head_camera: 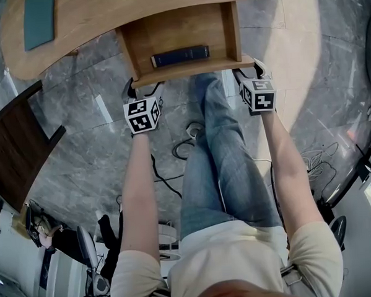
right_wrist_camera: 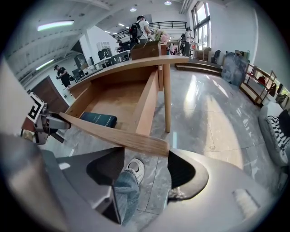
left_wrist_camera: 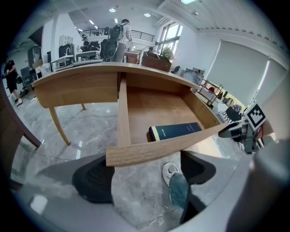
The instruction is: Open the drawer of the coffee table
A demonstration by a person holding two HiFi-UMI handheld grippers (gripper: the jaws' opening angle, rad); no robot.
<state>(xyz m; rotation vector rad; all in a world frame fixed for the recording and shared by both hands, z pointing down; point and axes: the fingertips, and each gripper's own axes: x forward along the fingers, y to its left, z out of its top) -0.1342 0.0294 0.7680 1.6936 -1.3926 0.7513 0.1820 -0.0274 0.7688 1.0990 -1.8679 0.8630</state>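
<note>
Now, in the head view, the shallow light-wood drawer (head_camera: 167, 29) stands drawn well out from under the curved light-wood bench (head_camera: 104, 18), towards the person. A dark blue oblong book (head_camera: 180, 55) lies inside it, close behind the drawer's plain wooden front board (head_camera: 194, 70). The left tool (head_camera: 146, 91) sits at the board's left end and the right tool (head_camera: 250, 73) at its right end, both pointing steeply down with their tips tucked at the board's lower edge. A flat teal pad (head_camera: 39, 21) lies on the bench top, and a leg in blue jeans (head_camera: 226, 161) shows between the two arms above the grey marble floor (head_camera: 112, 161).

In the left gripper view, the left tool (left_wrist_camera: 145, 174) has its jaws spread wide. The front board (left_wrist_camera: 172, 145) runs across just above them, not clamped. The book (left_wrist_camera: 176, 131) lies behind the board, and a white shoe (left_wrist_camera: 170, 171) shows on the floor between the jaws.

In the right gripper view, the right tool (right_wrist_camera: 144, 170) likewise stands wide, gripping nothing. The board's right end (right_wrist_camera: 136, 142) crosses above its pads.
</note>
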